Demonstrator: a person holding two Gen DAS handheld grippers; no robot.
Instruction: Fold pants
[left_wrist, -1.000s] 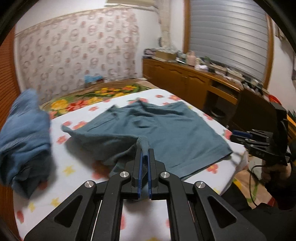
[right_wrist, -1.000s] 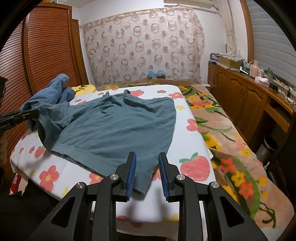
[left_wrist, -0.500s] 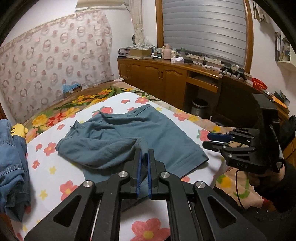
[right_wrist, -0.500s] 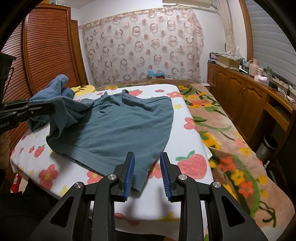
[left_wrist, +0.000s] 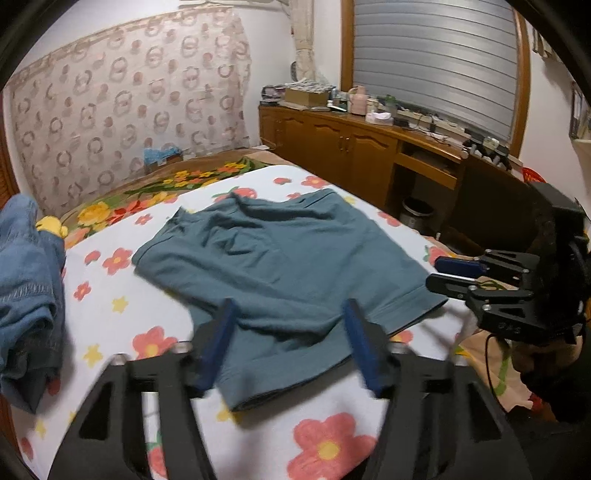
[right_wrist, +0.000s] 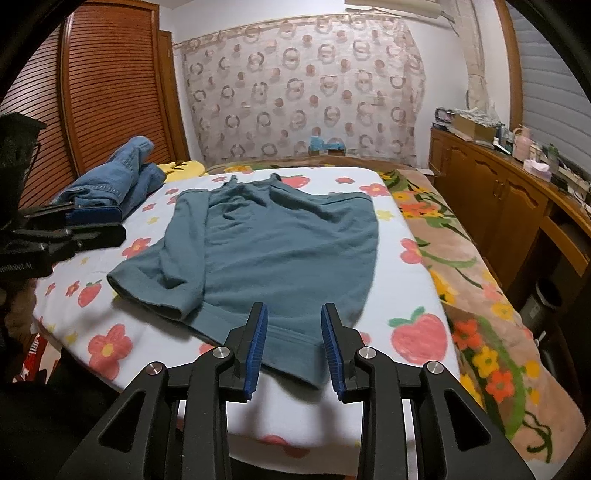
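The teal shorts (left_wrist: 280, 266) lie on the flowered bed sheet (left_wrist: 122, 325), with one leg folded over the other; they also show in the right wrist view (right_wrist: 280, 254). My left gripper (left_wrist: 290, 343) is wide open and empty just above the near hem. It also shows at the left edge of the right wrist view (right_wrist: 92, 221). My right gripper (right_wrist: 291, 347) is open and empty over the hem at the bed's near edge. It also shows at the right of the left wrist view (left_wrist: 458, 273).
A heap of blue denim (right_wrist: 114, 184) lies at the sheet's far left, beside a yellow item (right_wrist: 184, 170). A flowered blanket (right_wrist: 461, 280) covers the bed's right side. A wooden cabinet (right_wrist: 509, 206) with clutter stands along the right wall. A bin (left_wrist: 417, 214) stands below the desk.
My left gripper carried a fold of the shorts to the right across the garment, then opened and let it go. The folded leg now lies flat. The right gripper stayed open and hardly moved.
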